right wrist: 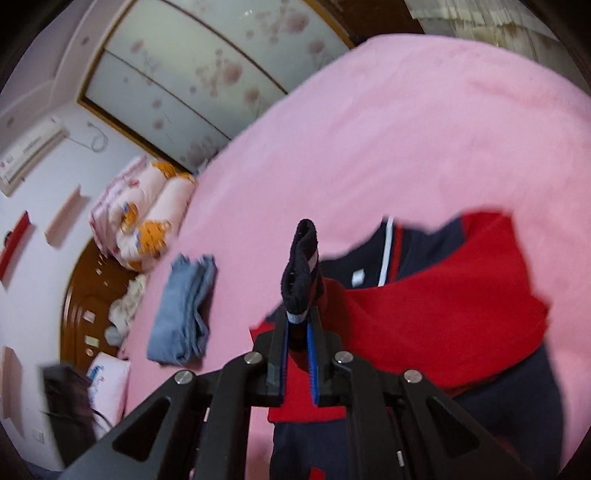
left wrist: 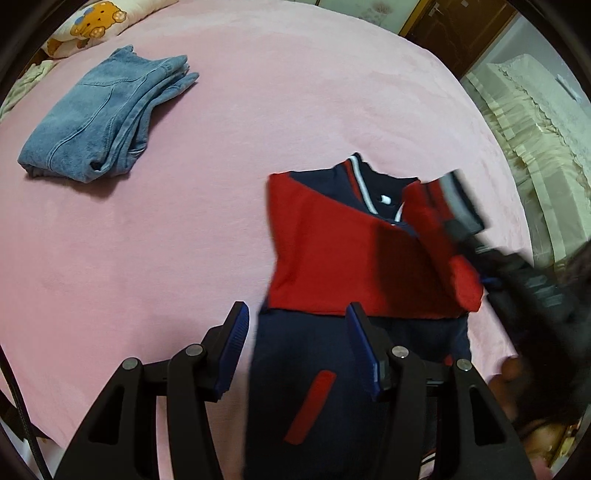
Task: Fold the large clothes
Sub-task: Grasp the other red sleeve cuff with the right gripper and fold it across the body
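A red and navy jacket (left wrist: 325, 258) lies on the pink bed (left wrist: 221, 221), collar at the far end. My left gripper (left wrist: 297, 325) hovers open over its navy lower part, the cloth showing between the blue pads without being pinched. In the left wrist view my right gripper (left wrist: 461, 206) is blurred at the jacket's right side, carrying a red sleeve over the body. The right wrist view shows that right gripper (right wrist: 298, 317) shut on the sleeve's dark ribbed cuff (right wrist: 303, 266), which sticks up past the fingertips, above the jacket (right wrist: 424, 314).
Folded blue jeans (left wrist: 99, 118) lie at the bed's far left, also seen as jeans (right wrist: 184, 314). A cartoon-print pillow (left wrist: 88, 26) sits at the head end. A lace-covered cabinet (left wrist: 535, 122) stands beyond the right edge. Floral sliding doors (right wrist: 207, 74) are behind.
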